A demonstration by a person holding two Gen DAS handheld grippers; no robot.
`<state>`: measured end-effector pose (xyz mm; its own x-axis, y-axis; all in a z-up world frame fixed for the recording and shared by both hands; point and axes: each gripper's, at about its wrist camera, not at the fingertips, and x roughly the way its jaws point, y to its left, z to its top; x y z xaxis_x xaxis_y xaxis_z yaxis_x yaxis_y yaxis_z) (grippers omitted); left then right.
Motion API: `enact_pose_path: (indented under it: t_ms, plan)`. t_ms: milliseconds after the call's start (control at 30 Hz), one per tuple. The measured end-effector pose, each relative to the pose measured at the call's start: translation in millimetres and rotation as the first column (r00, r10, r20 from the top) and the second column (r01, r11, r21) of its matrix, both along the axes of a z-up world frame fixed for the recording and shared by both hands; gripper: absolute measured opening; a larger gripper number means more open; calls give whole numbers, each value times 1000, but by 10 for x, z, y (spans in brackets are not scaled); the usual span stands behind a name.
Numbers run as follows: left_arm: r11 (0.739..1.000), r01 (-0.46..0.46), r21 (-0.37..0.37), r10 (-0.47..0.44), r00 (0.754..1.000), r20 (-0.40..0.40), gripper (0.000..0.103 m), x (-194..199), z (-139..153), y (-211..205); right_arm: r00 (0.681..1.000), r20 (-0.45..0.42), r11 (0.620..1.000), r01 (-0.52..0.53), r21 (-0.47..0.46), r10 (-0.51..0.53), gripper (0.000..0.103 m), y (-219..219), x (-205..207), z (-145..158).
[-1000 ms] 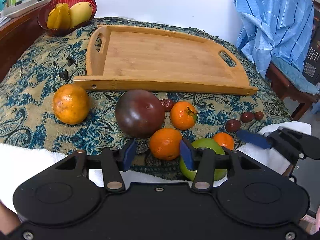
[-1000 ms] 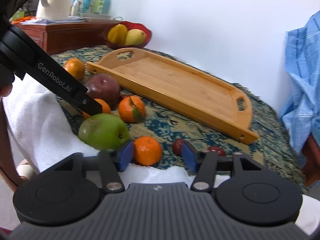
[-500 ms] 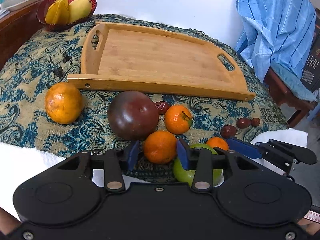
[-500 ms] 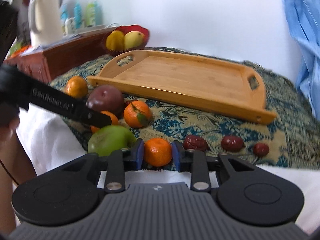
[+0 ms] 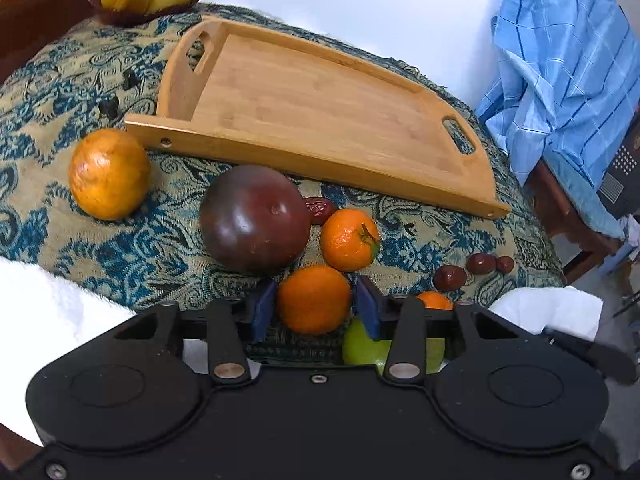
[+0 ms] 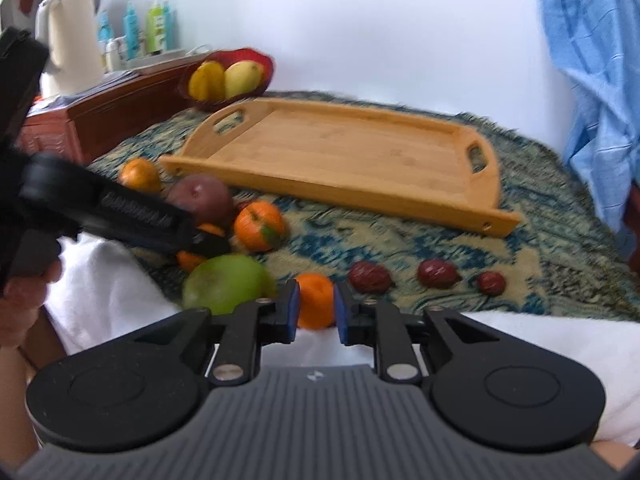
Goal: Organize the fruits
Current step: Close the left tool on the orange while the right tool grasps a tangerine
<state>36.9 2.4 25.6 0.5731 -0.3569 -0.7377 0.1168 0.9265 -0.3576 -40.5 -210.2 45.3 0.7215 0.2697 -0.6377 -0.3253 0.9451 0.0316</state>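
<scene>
Your left gripper [image 5: 314, 310] has a mandarin [image 5: 314, 300] sitting between its blue pads [image 5: 263, 310], which flank it closely on both sides; whether they press it you cannot tell from this view. That fruit rests on the patterned cloth [image 5: 120, 240] near its front edge, just in front of a dark purple fruit [image 5: 254, 218] and a second mandarin with a green stem [image 5: 349, 239]. A green apple [image 5: 362, 346] lies right of it, mostly hidden under the gripper body.

Your right gripper [image 6: 314, 312] frames a smaller mandarin [image 6: 316, 300] at the cloth's edge beside the white towel [image 6: 108, 280]; the pads stand narrowly apart on either side of it, and contact cannot be judged because the frame is blurred. The green apple [image 6: 226, 284] sits just left of it, and three red dates [image 6: 436, 274] lie in a row to the right.

Behind the fruit, the bamboo tray [image 6: 360, 196] lies bare on the cloth. A larger orange [image 5: 108, 174] sits well left of the tray's near corner, and one more date [image 5: 320, 210] is tucked between the purple fruit and the stemmed mandarin.

White lettering runs along your left gripper's arm [image 6: 136, 216] in the right wrist view, too blurred to read. The bottles [image 6: 154, 28] on the wooden cabinet [image 6: 100, 116] carry labels too small to make out. A red basket [image 6: 240, 60] holds yellow fruit.
</scene>
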Motion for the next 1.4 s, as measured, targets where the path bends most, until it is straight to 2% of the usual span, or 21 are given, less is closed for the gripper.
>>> enact_pose_path:
  t_ms: [100,233,433,700,767,833,1133,1400]
  plan:
    - [1000,-14,2,14,1000,4,38,-26,21,-3,1000,-10,999,-14,-36,13,44,58,-43,-69]
    - [999,-18,46,15,999,47,38,-112,104,-9,1000,-11,1000,-1,-16,1,47,50,-32,-75]
    - [983,-4,186,-24,989,147,38,-239,253,-85,1000,8,1000,12,-11,-12,57,102,77,-106]
    - [972,-7,234,-32,986,162,38,-286,233,-95,1000,-10,1000,19,3,-19,57,149,169,-181]
    - [970,-9,241,-31,986,163,38,-291,226,-88,1000,-9,1000,21,3,-21,53,148,152,-193]
    - [970,-13,243,-27,986,163,38,-292,227,-81,1000,-4,1000,23,0,-23,41,157,137,-190]
    - [962,-35,272,-17,982,188,38,-291,321,-64,997,12,997,72,39,-73,39,146,99,-44]
    - [959,-51,278,-19,970,241,38,-207,616,-36,992,50,991,110,76,-114,39,81,157,308]
